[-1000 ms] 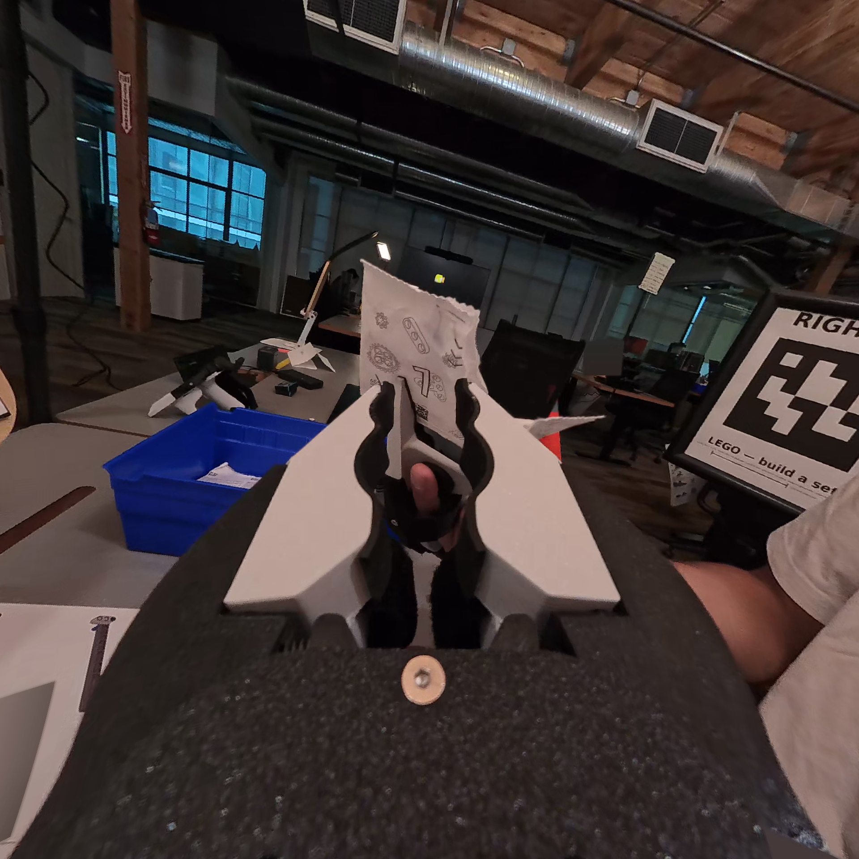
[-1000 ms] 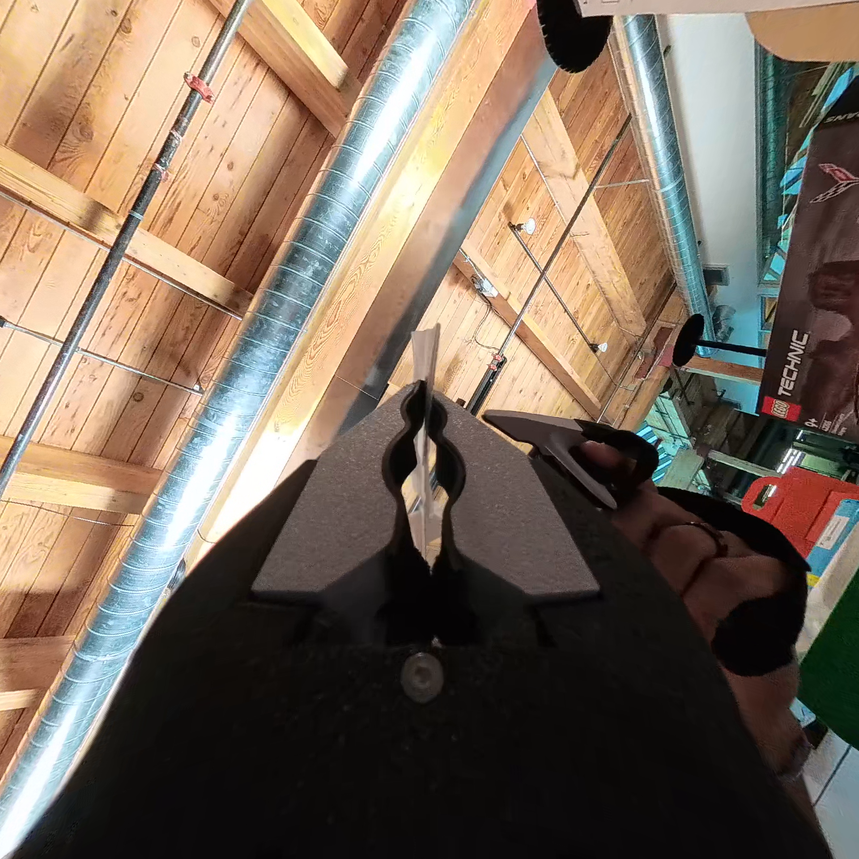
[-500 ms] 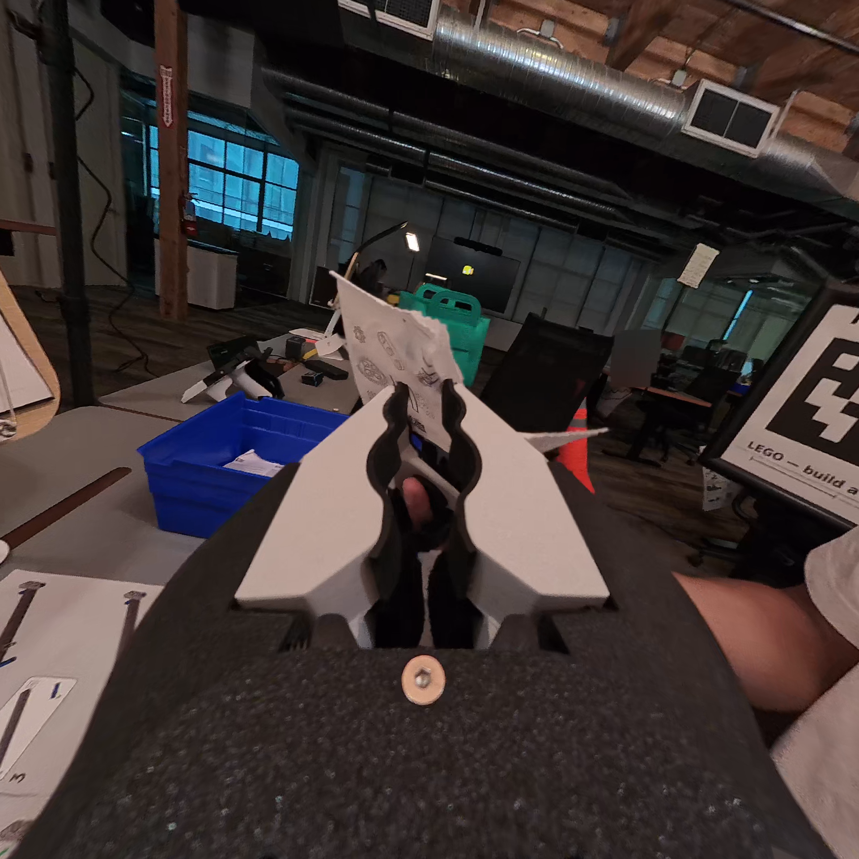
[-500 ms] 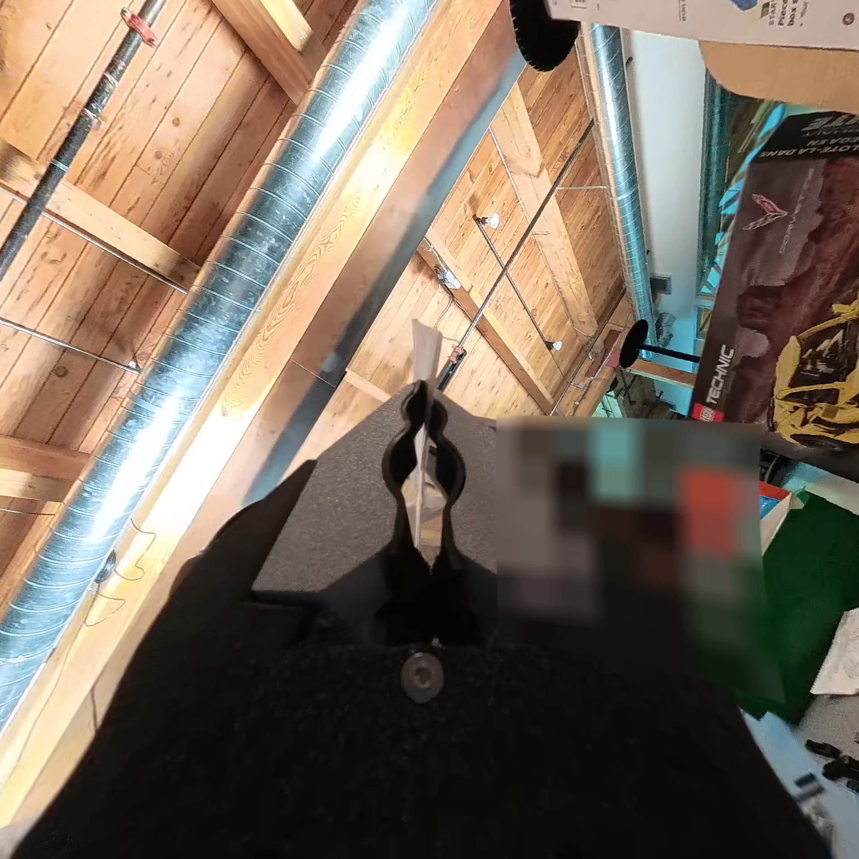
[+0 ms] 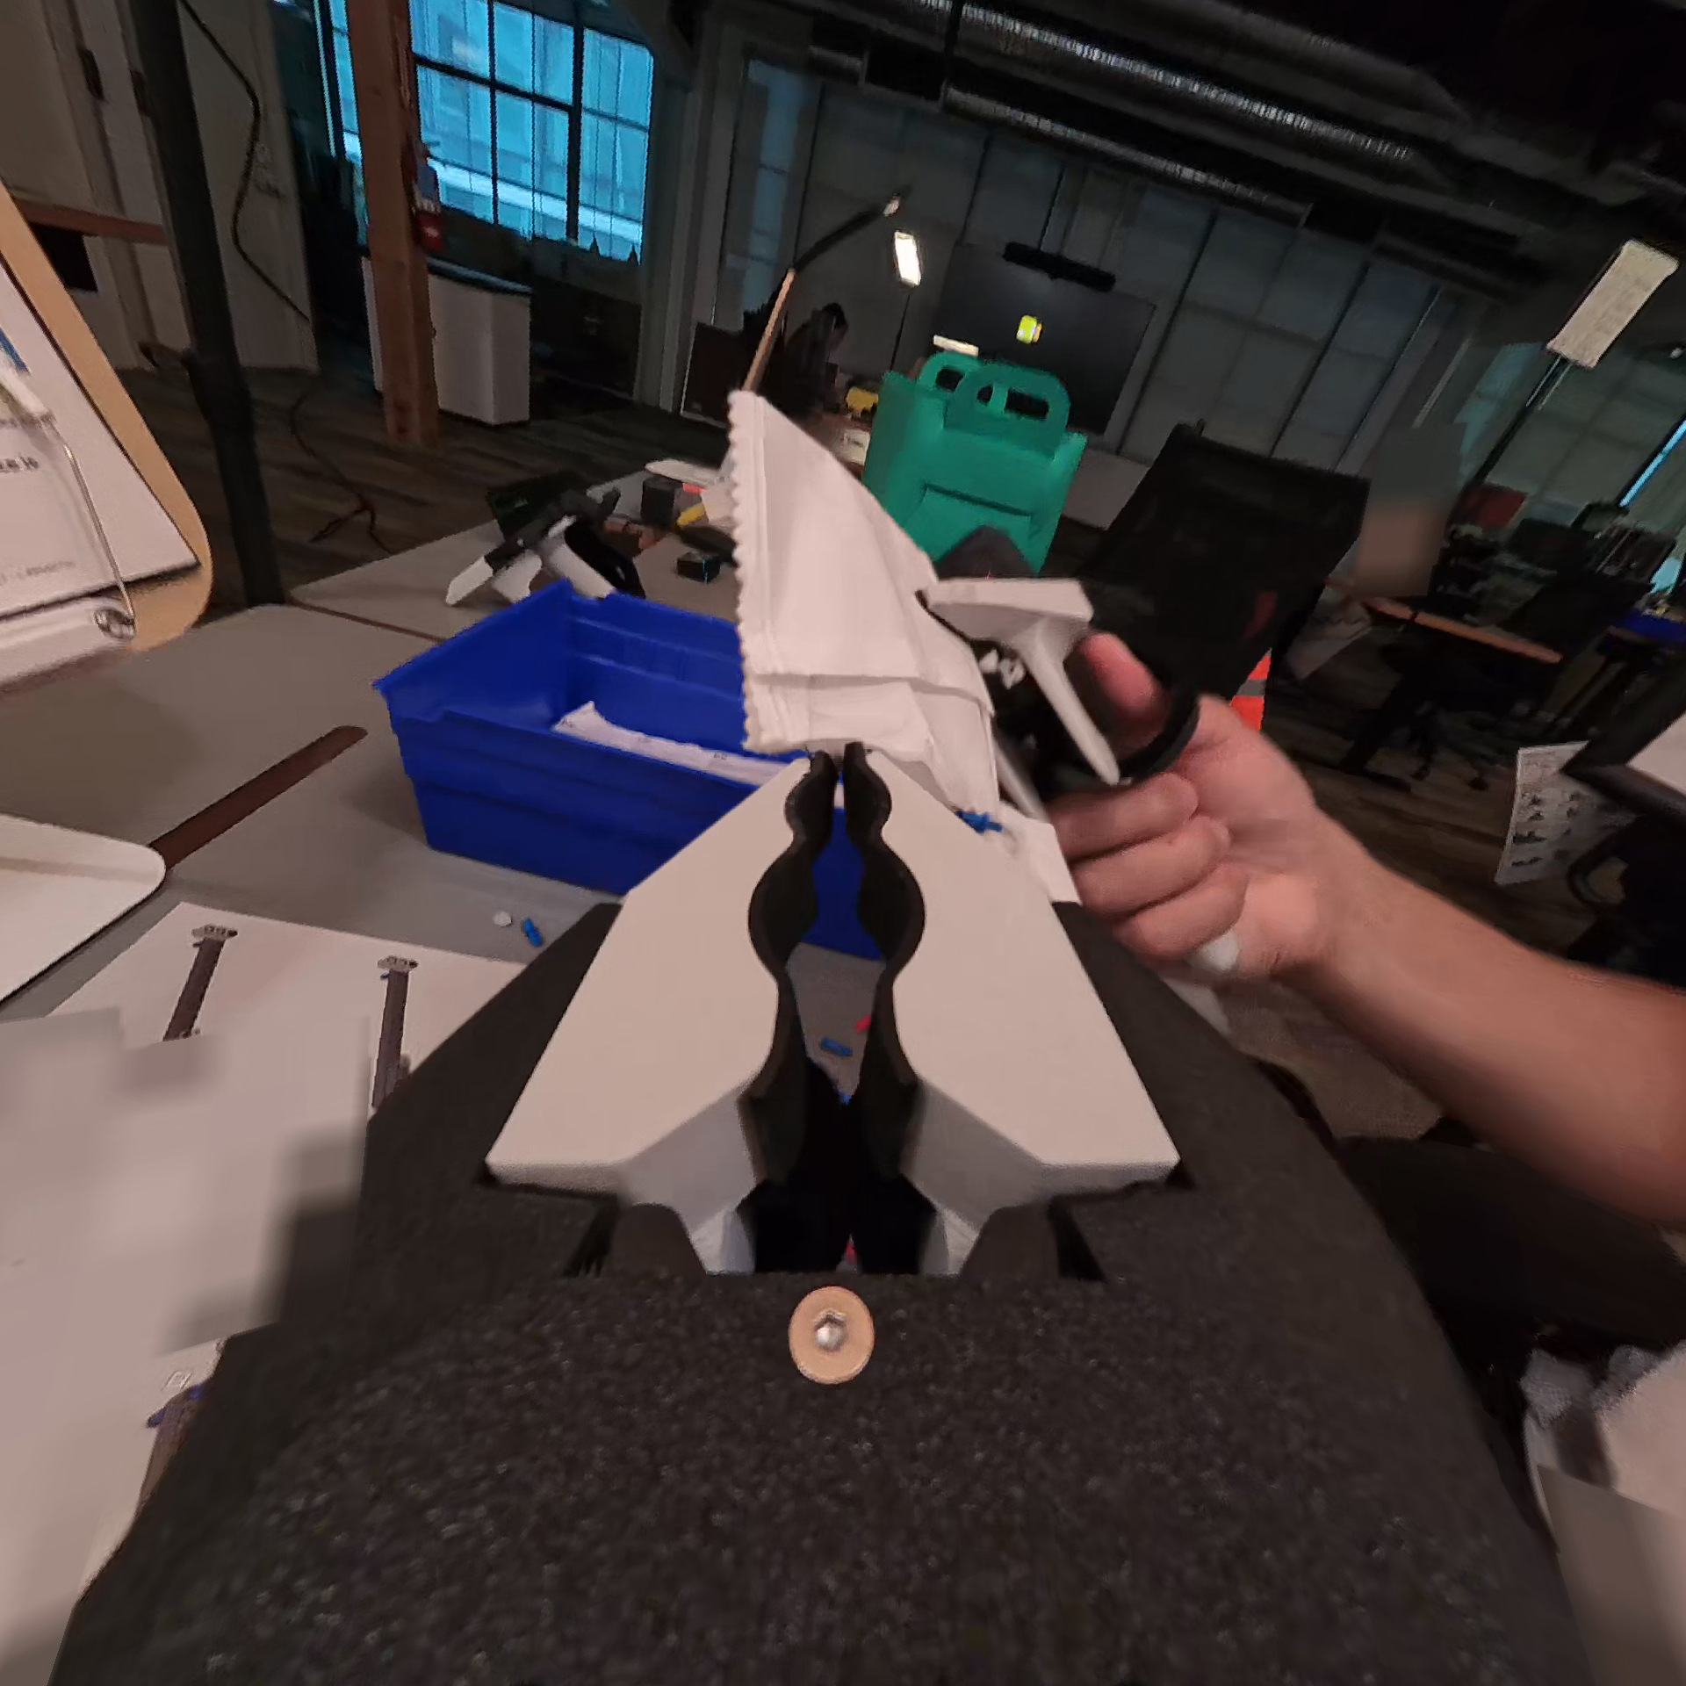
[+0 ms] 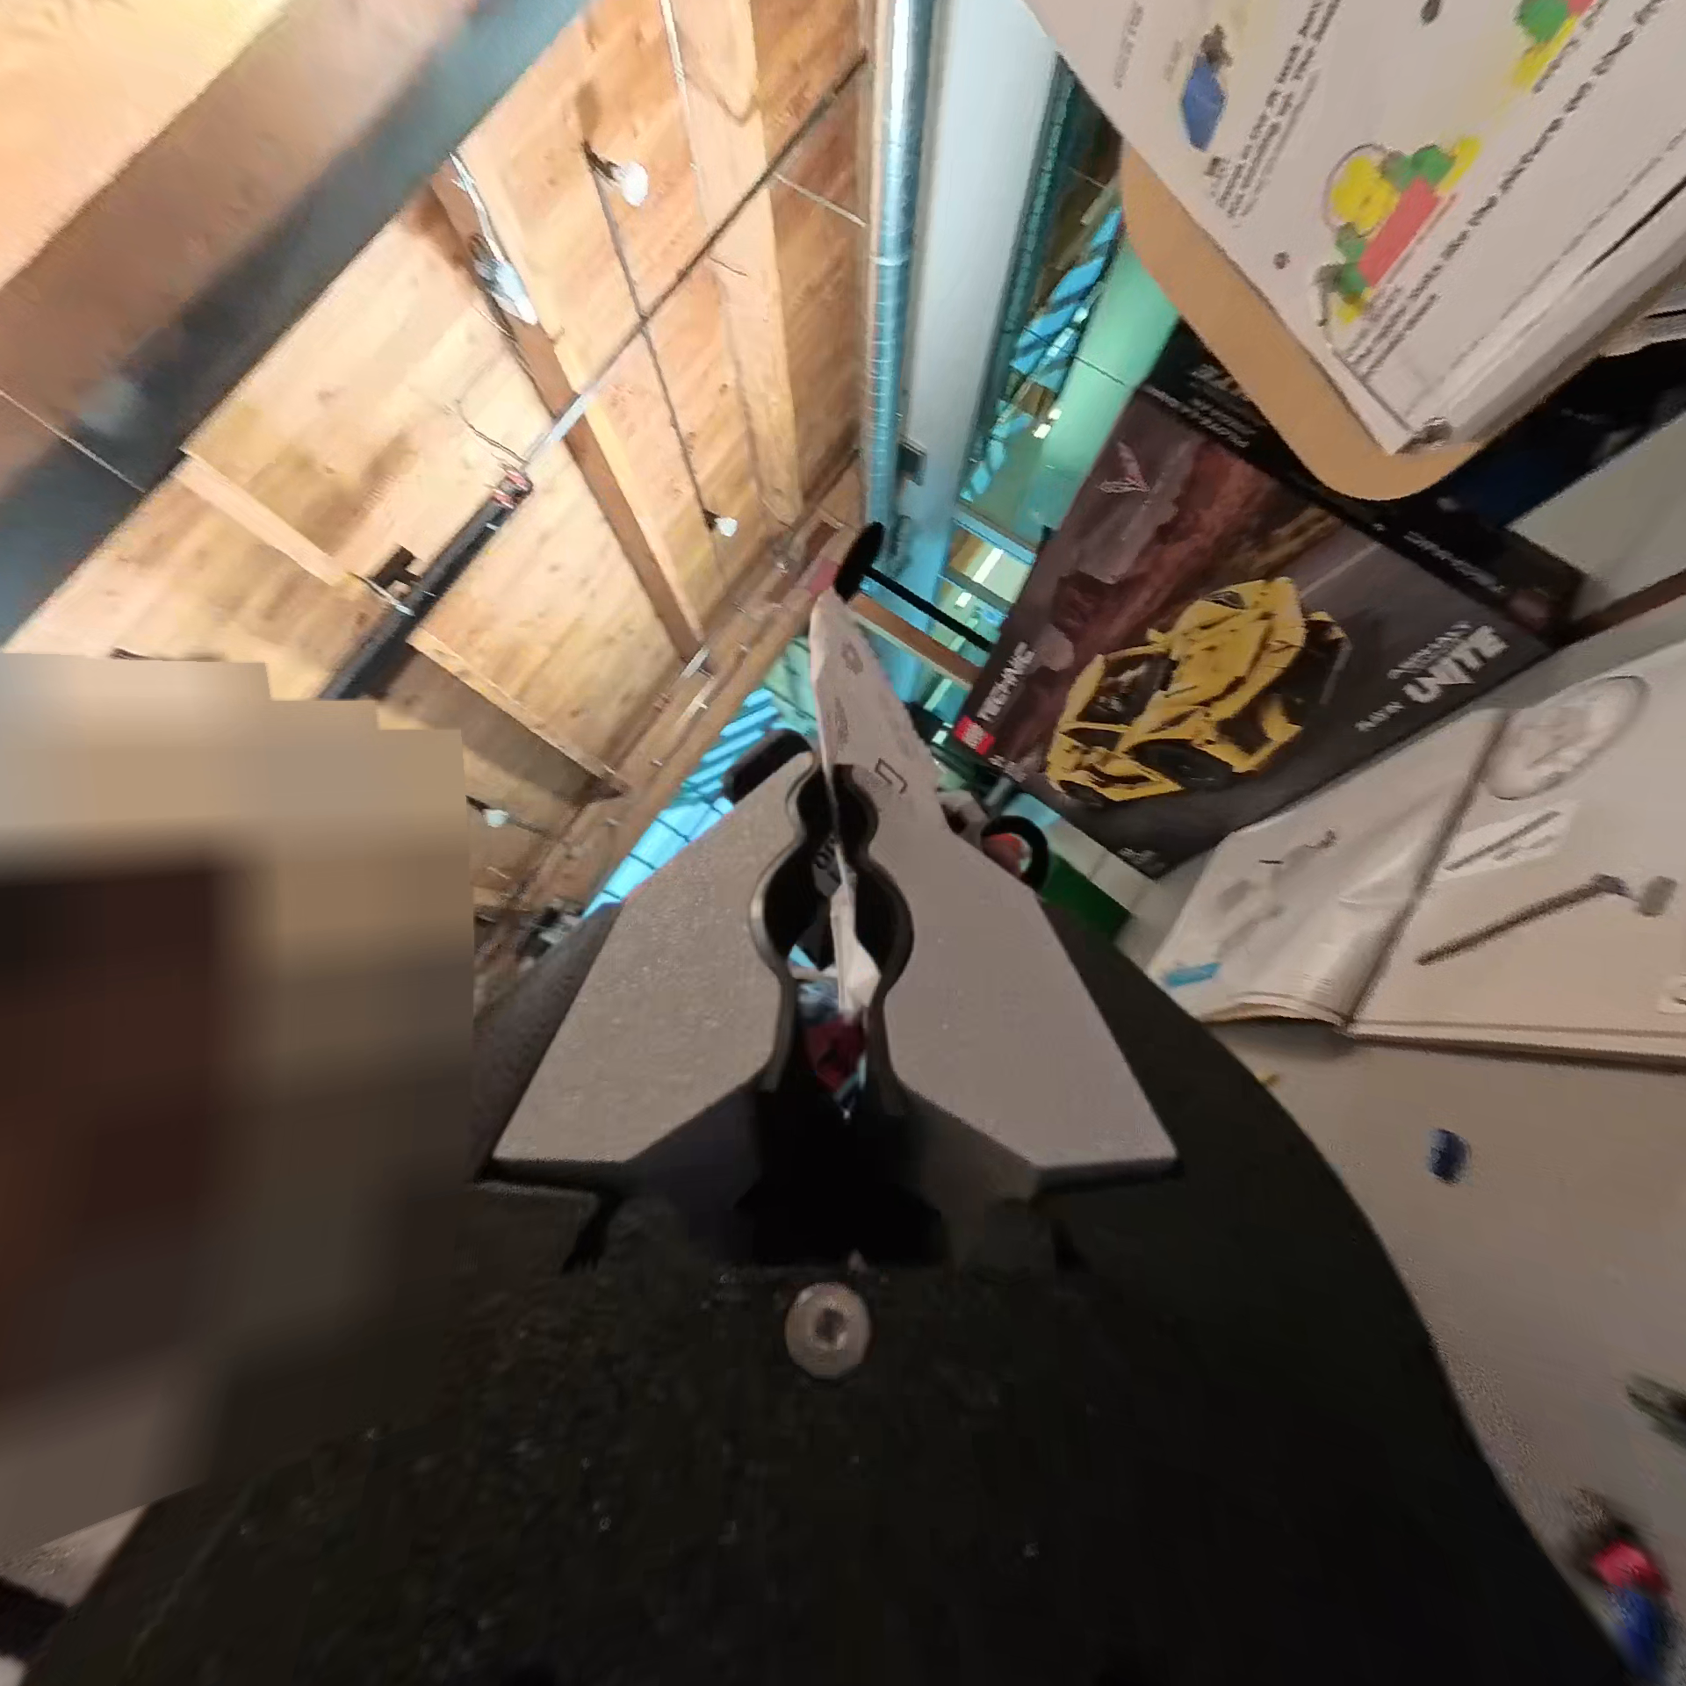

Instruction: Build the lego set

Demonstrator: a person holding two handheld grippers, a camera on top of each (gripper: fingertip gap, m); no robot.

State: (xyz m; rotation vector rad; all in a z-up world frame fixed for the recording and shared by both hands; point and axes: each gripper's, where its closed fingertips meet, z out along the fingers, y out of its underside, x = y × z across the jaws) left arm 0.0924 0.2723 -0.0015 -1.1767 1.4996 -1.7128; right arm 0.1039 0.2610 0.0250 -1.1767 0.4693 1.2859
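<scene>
While the left gripper (image 5: 840,764) sits closed on nothing, tips nearly meeting, the right gripper (image 6: 837,792) pinches the white paper parts bag (image 5: 826,629) aloft just beyond; behind, blue bin (image 5: 547,730) on the grey table (image 5: 219,693).

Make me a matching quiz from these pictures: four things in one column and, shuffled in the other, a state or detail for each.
Things:
1. white paper bag
2. blue bin
3. dark box
4. booklet

States:
A. lies open
B. pictures a yellow car
C. pinched in the right tongs
D. holds white papers

Pairs: 1-C, 2-D, 3-B, 4-A.
</scene>
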